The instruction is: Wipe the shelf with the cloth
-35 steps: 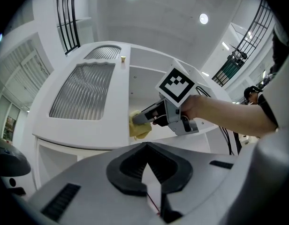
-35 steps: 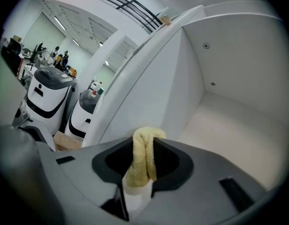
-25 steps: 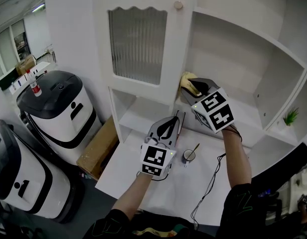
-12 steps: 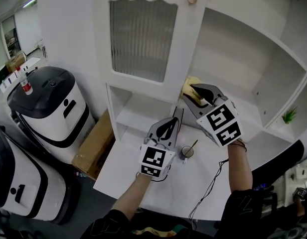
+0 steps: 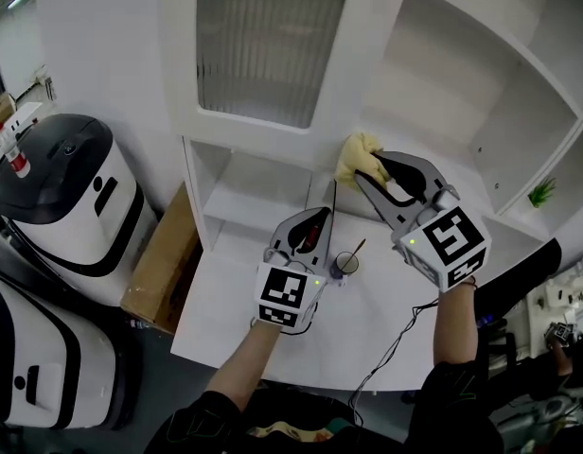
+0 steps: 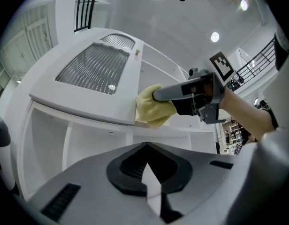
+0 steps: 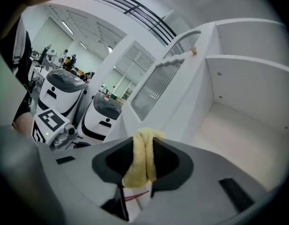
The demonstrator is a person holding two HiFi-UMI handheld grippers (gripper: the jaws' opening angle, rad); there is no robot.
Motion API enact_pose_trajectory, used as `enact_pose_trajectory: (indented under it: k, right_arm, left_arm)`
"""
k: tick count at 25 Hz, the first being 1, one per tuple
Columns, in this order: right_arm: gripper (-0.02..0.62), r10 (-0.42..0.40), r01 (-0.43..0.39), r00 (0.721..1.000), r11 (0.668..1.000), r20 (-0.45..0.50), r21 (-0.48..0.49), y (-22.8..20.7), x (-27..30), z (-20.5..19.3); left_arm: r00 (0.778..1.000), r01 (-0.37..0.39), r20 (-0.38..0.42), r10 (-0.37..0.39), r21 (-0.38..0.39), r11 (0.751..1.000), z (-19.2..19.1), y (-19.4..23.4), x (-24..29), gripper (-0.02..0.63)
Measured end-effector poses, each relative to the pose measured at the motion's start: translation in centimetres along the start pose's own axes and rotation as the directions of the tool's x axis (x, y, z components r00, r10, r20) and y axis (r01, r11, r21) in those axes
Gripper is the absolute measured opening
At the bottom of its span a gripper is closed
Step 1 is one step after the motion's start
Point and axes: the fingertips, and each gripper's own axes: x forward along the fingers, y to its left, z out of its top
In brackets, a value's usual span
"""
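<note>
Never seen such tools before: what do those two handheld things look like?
Both the left gripper and right gripper are grey shells with black-lined jaws. Each carries a white cube printed with black square markers and a green light. A thin black cable trails from the right one.

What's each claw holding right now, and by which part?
Right claw grips the yellow cloth by a bunched fold; left claw is shut on nothing.

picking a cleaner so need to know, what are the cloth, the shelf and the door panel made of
Cloth: soft yellow terry or microfibre, judging by its fuzzy pile and limp folds.
Shelf: smooth white board, probably painted or laminated wood; matte, no grain shows.
Door panel: translucent ribbed glass or plastic; fine vertical ridges, which one is unclear.
</note>
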Motion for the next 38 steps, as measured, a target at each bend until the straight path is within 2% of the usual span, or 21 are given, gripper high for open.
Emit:
enact_pose_trajectory:
  k: [3,5,7,9,15,18,20,27,34,38]
  right_arm:
    - [0.118,-0.142,0.136,0.988,0.986,-0.055,-0.096,-2.1,-1.0,-0.7]
    - [0.118,-0.251,0.225,0.962,0.953,-0.109,-0.203,-3.5,-0.9,-1.4]
    - [0.118,-0.329,0.266,0.929,0.912,-0.169,-0.312,-4.3,-0.2,-2.2]
    - [0.118,-0.371,0.266,0.902,0.879,-0.219,-0.395,-4.4,1.0,-3.0]
    - [0.118,-0.368,0.16,0.887,0.811,-0.278,-0.563,-1.8,4.8,-3.8]
    - [0.118,-0.359,0.105,0.876,0.795,-0.323,-0.598,-0.8,4.7,-4.5]
    - [0.118,-0.367,0.077,0.866,0.768,-0.338,-0.636,-0.4,4.7,-4.9]
    - [0.114,-0.41,0.037,0.84,0.695,-0.355,-0.718,-0.4,4.2,-5.9]
    - [0.114,-0.414,0.054,0.844,0.697,-0.34,-0.715,-1.0,2.7,-6.9]
    - [0.114,-0.415,0.074,0.851,0.7,-0.321,-0.71,-1.4,1.4,-7.5]
  left_arm:
    - [1.0,-0.001,0.017,0.001,0.001,1.0,0.5,0.3,-0.6,-0.008]
    - [1.0,-0.007,0.019,0.007,-0.002,1.0,0.6,0.9,-1.1,-0.008]
    - [1.0,0.0,0.017,0.0,0.002,1.0,0.8,1.0,-1.3,-0.008]
    - [1.0,0.011,0.015,-0.011,0.008,1.0,0.9,0.8,-1.5,-0.008]
    - [1.0,-0.021,0.002,0.021,-0.037,0.999,-1.0,2.3,-2.3,-0.008]
    - [1.0,-0.023,-0.017,0.021,-0.069,0.997,-2.3,2.6,-2.7,-0.008]
    - [0.999,-0.03,-0.025,0.028,-0.078,0.996,-2.9,3.0,-2.7,-0.008]
    - [0.999,-0.006,-0.046,0.001,-0.111,0.994,-4.0,2.0,-1.7,-0.008]
    - [0.998,-0.029,-0.052,0.025,-0.079,0.996,-4.0,1.4,-0.9,-0.008]
    - [0.998,-0.025,-0.06,0.021,-0.07,0.997,-4.2,-0.4,0.3,-0.008]
